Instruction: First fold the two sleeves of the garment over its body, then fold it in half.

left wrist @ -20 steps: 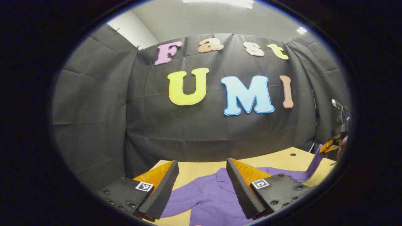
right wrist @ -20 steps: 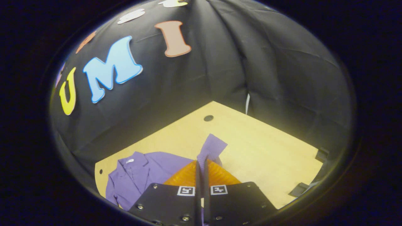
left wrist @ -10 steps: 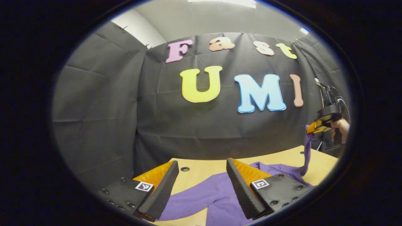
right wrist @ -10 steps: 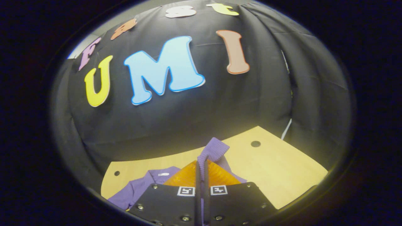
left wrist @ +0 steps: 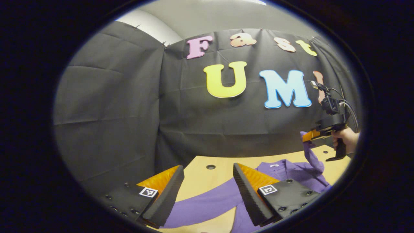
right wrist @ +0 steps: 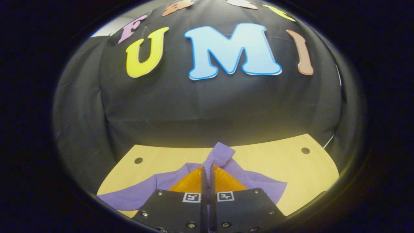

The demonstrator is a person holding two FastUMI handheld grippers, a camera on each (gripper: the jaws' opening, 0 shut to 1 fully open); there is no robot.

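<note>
A purple garment (left wrist: pixel 284 173) lies spread on the light wooden table (left wrist: pixel 202 178). One sleeve (left wrist: pixel 207 205) runs across the table under my left gripper (left wrist: pixel 207 189), which hovers open above it with nothing between its fingers. At the right edge of the left gripper view, a hand holds my right gripper (left wrist: pixel 307 136), with the other sleeve (left wrist: pixel 312 155) hanging from it above the garment's body. In the right gripper view, my right gripper (right wrist: pixel 208 168) is shut on that sleeve's ribbed cuff (right wrist: pixel 220 154), which sticks up past the fingertips. The garment's body (right wrist: pixel 252 184) lies below it.
The booth's black cloth wall (left wrist: pixel 129 106) rises close behind the table's far edge. The tabletop has small round holes (right wrist: pixel 305 150) near its back corners. Bare wood (right wrist: pixel 291 168) shows to the right of the garment in the right gripper view.
My right gripper has lifted the sleeve cuff and carried it inward over the garment's body. My left gripper has shifted left along the other sleeve, staying open.
</note>
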